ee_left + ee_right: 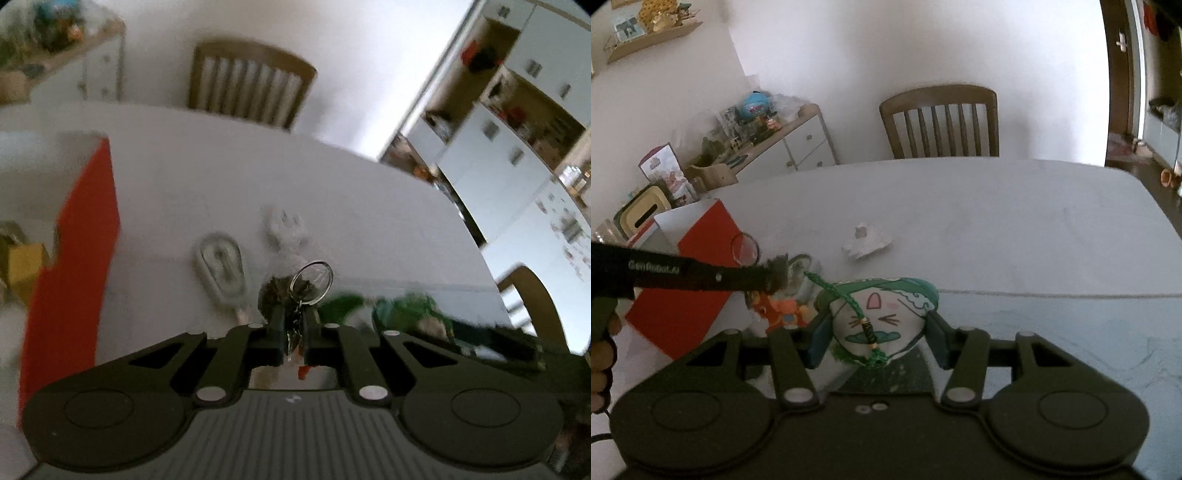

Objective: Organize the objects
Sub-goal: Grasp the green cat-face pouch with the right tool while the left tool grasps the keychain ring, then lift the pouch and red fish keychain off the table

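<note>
Presently two things are off the table [997,221], one per gripper. Left gripper [293,332]: jaws pinched fully together on a keychain [295,306], its steel ring [312,282] standing up past the fingertips, a dark tuft beside it, an orange scrap [303,371] dangling below. In the right wrist view the same gripper comes in from the left as a black bar, ring above it, an orange figure [783,310] hanging under it.

Right gripper [873,332]: jaws about half spread, pads pressed to both sides of a small stuffed pouch [882,317], white with a drawn cat face, green top, and a green braided cord [849,299] across its front. Held above the near part of the table.

On the table beyond: a grey oval item with a stick handle [221,267], left of centre; just right of it and farther off, a white lumpy figurine [286,229]. A red-sided box [74,251] stands at the left, open top, contents blurred.

Far side: a wooden slat-back chair [942,122] against a white wall. A low cabinet [798,144] cluttered with toys sits far left. A person's hand [602,354] grips the left handle at the frame's left edge.
</note>
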Available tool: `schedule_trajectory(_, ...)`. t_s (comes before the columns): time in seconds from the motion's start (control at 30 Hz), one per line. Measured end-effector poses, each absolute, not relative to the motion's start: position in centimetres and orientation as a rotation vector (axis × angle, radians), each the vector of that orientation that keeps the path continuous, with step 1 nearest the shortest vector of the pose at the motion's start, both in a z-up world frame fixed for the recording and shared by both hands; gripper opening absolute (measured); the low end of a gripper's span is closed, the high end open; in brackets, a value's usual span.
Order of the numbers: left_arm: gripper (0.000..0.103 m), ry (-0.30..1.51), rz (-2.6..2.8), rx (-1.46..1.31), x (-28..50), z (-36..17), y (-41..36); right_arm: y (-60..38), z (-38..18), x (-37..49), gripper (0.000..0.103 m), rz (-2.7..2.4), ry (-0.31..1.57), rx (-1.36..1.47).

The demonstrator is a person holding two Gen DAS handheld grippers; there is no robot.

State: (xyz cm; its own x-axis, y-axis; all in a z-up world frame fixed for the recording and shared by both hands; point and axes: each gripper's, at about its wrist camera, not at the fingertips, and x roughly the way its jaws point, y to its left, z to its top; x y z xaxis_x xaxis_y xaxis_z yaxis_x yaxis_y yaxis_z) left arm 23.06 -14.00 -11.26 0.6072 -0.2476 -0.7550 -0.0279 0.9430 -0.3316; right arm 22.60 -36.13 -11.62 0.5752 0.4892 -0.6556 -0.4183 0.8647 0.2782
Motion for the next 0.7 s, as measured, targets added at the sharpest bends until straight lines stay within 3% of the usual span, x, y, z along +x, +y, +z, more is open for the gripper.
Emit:
schedule_trajectory(0.53, 0.01, 1.03, -0.23, -0.174, 19.8, -14.5, -15.2, -35.9, -12.4, 20.1, 0.053, 0.544, 0.859, 0.035)
schedule_trajectory(0.7, 0.039, 1.073, -0.293, -0.119, 18.3, -15.5, -16.3, -36.1, -12.8, 19.6, 0.053, 0.543, 0.872, 0.039)
